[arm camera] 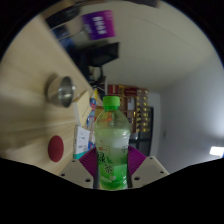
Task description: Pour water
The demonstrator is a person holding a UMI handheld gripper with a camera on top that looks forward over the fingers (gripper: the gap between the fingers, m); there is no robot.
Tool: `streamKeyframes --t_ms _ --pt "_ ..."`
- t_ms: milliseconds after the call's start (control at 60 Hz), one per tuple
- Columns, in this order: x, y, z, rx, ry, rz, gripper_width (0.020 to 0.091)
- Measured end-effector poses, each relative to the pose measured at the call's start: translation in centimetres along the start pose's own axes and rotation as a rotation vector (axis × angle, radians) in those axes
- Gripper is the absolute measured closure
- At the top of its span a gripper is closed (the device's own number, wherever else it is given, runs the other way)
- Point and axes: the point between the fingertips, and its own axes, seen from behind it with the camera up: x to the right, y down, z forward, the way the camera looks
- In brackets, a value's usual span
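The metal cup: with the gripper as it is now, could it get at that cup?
Probably not as things stand. The gripper is shut on the green bottle, so its fingers are occupied. The metal cup sits well beyond them on the table, apart from the bottle, with nothing between.

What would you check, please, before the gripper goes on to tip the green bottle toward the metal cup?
1. Bottle gripped: the green bottle stands between the fingers of the gripper, pads against it: ok.
2. Cap removed: green cap is on: not ok.
3. Target visible: metal cup on the table: ok.
4. Cup empty: cannot tell.
5. Nearby clutter: red round object lies near the cup: not ok.
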Motion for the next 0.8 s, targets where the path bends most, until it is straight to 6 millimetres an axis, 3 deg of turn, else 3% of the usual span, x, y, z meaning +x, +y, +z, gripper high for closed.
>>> streamKeyframes --t_ms 67,83,167,183,200,333,483,583,650,717,733,750,800 --pt "-0.6 -1.6 0.6 0.022 -0.002 -0.255 0.0724" --pt "-0.6 -1.9 1.6 0.033 -0.007 -0.326 0.0725" --pt "0.0 -3.4 1.3 0.051 0.031 -0.571 0.0723" --pt "-0.4 -3.8 2.7 0.058 0.033 -0.593 0.0727" --pt "-0.5 -4.1 2.9 0.062 0.033 -0.617 0.0726" --pt "-0.3 -5.2 3.1 0.094 0.042 -0.832 0.0726" --pt "-0.8 -5.3 3.5 0.098 0.026 -0.870 0.0729" --pt "-0.4 -5.2 4.0 0.107 0.035 -0.846 0.0728" --pt "0.6 -5.0 4.0 0.107 0.051 -0.743 0.0719" --pt "2.6 -4.7 4.0 0.088 0.077 -0.516 0.0728" --pt "3.1 -4.7 3.1 0.083 0.102 -0.436 0.0725" --pt "3.6 -4.2 4.2 0.084 0.084 -0.355 0.0730" --pt "4.5 -3.5 4.3 0.075 0.086 -0.060 0.0724"
